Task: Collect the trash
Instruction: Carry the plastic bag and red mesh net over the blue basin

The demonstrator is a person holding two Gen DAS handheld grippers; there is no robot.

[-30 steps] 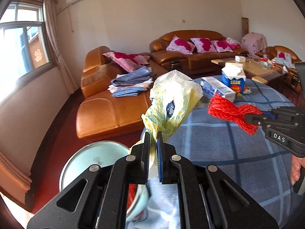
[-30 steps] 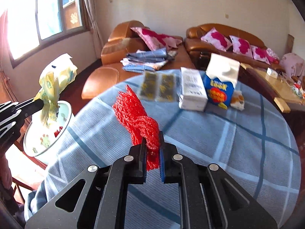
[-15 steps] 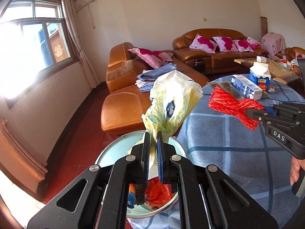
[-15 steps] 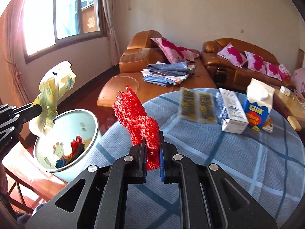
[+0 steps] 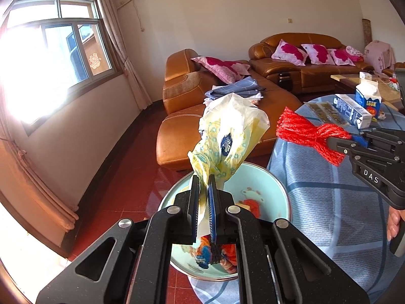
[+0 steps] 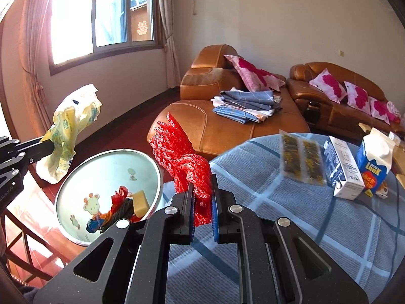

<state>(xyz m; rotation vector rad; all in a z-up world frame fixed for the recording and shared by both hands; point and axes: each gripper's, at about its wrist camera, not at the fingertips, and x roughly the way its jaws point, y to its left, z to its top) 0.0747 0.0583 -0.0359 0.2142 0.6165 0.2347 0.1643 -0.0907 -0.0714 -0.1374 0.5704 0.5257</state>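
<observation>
My left gripper (image 5: 203, 185) sits low in the centre of its own view, its fingers (image 5: 195, 202) pressed almost together and pinching the neck of a crumpled yellow bag (image 5: 227, 139), which stands up from them into the middle of the frame. In the right wrist view that bag (image 6: 71, 124) shows at the left edge, hanging off the left gripper's tip above and left of the basin (image 6: 76, 202).

My right gripper (image 6: 202, 190) sits low in the centre of its view, its fingers (image 6: 188, 210) nearly closed on a bunch of red net (image 6: 182, 159); the net fans up and to the left. From the left wrist the net (image 5: 308, 134) is at the right of the frame, held over the edge of the bench (image 5: 329, 215), with part of my hand (image 5: 393, 224) at the right edge.

The basin (image 5: 273, 177) is pale blue inside with cartoon animals, and stands beside the bench's rim, directly under the bag in the left view. In it lie red and orange scraps, something blue, a dark tangle and a tan block.

Further back on the checked bench (image 6: 291, 215) stand a blue carton (image 6: 374, 167), a white box (image 6: 341, 167) and two flat packets (image 6: 301, 159), at the right of the right wrist frame.
</observation>
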